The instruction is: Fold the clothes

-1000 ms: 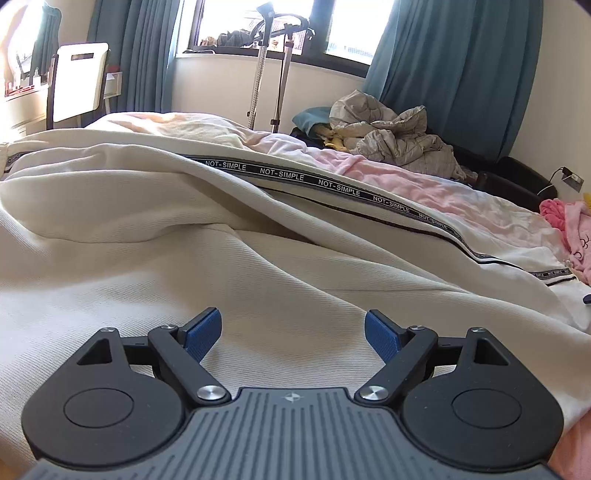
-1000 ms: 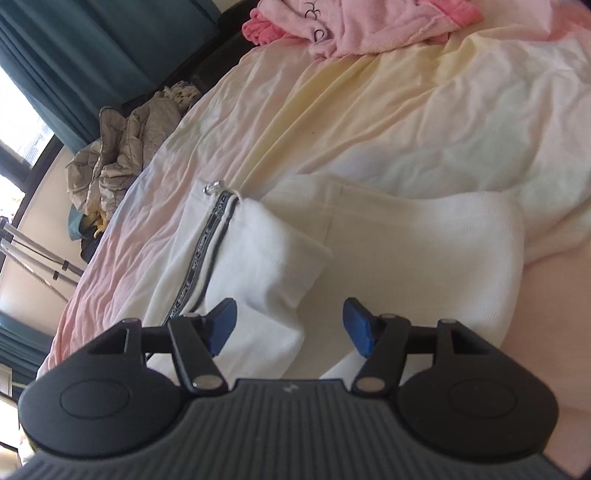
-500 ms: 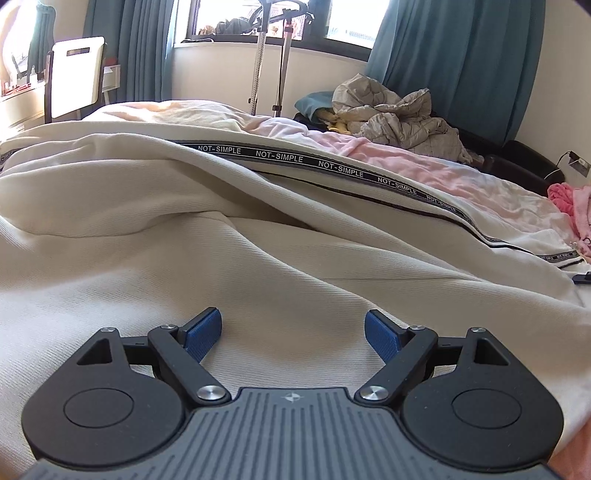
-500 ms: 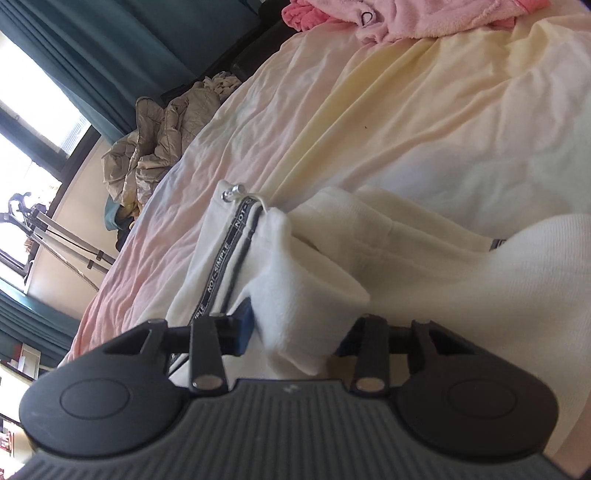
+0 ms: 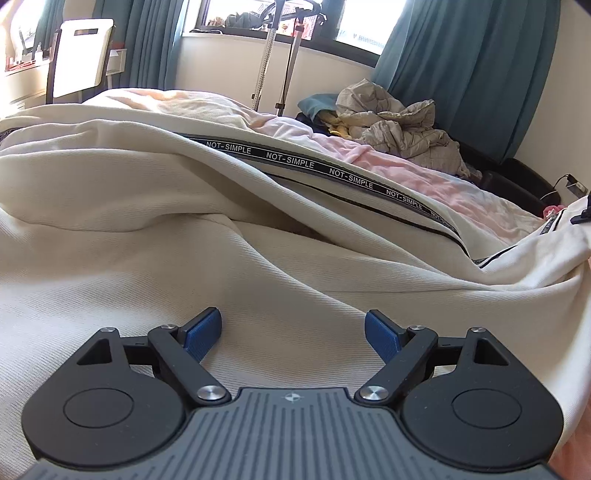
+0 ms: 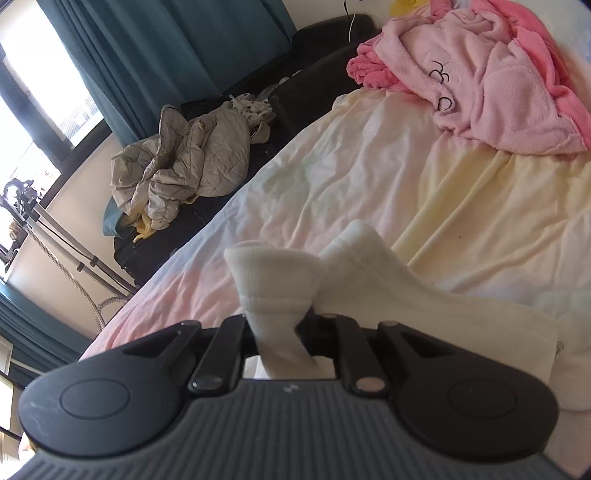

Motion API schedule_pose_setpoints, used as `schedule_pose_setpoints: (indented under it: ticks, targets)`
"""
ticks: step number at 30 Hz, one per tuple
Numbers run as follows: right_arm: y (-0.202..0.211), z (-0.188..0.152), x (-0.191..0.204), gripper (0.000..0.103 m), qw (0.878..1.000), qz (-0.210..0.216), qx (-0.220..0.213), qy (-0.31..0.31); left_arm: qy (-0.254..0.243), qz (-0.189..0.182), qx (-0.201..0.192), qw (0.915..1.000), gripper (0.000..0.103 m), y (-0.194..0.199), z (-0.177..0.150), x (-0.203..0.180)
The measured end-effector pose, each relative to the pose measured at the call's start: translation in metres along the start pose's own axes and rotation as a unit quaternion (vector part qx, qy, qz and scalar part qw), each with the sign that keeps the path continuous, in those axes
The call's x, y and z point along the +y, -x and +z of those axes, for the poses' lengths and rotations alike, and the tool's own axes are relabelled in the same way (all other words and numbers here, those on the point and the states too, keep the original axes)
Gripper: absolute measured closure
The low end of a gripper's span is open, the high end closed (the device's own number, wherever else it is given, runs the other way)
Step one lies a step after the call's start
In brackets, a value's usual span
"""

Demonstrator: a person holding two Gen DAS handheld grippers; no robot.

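clutter rings the bed point(image 6: 369, 166): crumpled beige quilt point(image 6: 184, 158) on a dark bench, pink robe point(image 6: 498, 85) at the far corner. cream trousers point(image 5: 184, 229) with a not-simple stripe sprawl across the sheet under the wide-open left gripper point(image 5: 291, 332); right gripper point(image 6: 280, 332) is closing, pinching their ribbed cuff point(image 6: 275, 280).

Teal curtains point(image 5: 476, 66) hang at the upper right of the left wrist view, framing a bright window point(image 5: 236, 14) along the top edge above a cream wall point(image 5: 221, 62). A white chair point(image 5: 83, 57) stands at upper left. A bed point(image 6: 369, 155) in pale pink and yellow sheets fills the middle; sunlight falls across it.
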State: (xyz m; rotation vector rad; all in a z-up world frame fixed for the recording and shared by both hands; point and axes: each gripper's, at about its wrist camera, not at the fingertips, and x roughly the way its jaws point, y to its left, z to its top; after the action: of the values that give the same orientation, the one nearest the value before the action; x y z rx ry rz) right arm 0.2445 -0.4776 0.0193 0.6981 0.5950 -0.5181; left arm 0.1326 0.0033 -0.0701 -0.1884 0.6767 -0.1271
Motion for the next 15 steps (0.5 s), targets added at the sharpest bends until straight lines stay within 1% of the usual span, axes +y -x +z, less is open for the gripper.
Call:
schedule_pose_setpoints:
  ticks: [3, 6, 7, 8, 9, 10, 11, 13, 15]
  targets:
    - [0.004, -0.008, -0.016, 0.092, 1.000, -0.012, -0.010, -0.003, 0.005, -0.003, -0.001, 1.0000, 0.016, -0.001, 0.001, 0.002]
    - [0.001, -0.030, -0.060, 0.092, 0.999, -0.013, -0.020, -0.041, 0.007, -0.007, -0.003, 0.9999, 0.016, 0.002, -0.001, 0.004]
    - [-0.001, -0.037, -0.074, 0.089, 0.998, -0.013, -0.018, -0.054, 0.008, -0.008, -0.003, 0.9999, 0.016, 0.003, -0.001, 0.004]
    - [-0.003, -0.047, -0.088, 0.082, 0.997, -0.009, -0.016, -0.070, 0.009, -0.009, -0.003, 0.9999, 0.016, 0.004, -0.002, 0.004]
    - [-0.002, -0.059, -0.102, 0.080, 0.996, 0.007, -0.017, -0.089, 0.010, -0.009, -0.002, 0.9999, 0.016, 0.005, -0.002, 0.004]
    - [-0.001, -0.072, -0.117, 0.073, 0.994, 0.027, -0.019, -0.107, 0.012, -0.009, -0.002, 0.9999, 0.016, 0.007, -0.003, 0.004]
    - [0.002, -0.082, -0.128, 0.066, 0.991, 0.036, -0.017, -0.128, 0.013, -0.008, -0.002, 0.9999, 0.016, 0.008, -0.003, 0.005]
    - [0.009, -0.097, -0.143, 0.066, 0.983, 0.045, -0.013, -0.178, 0.014, -0.007, -0.002, 0.9999, 0.016, 0.009, -0.003, 0.005]
    - [0.015, -0.101, -0.150, 0.066, 0.972, 0.055, -0.011, -0.228, 0.016, -0.005, -0.002, 0.9999, 0.016, 0.011, -0.004, 0.005]
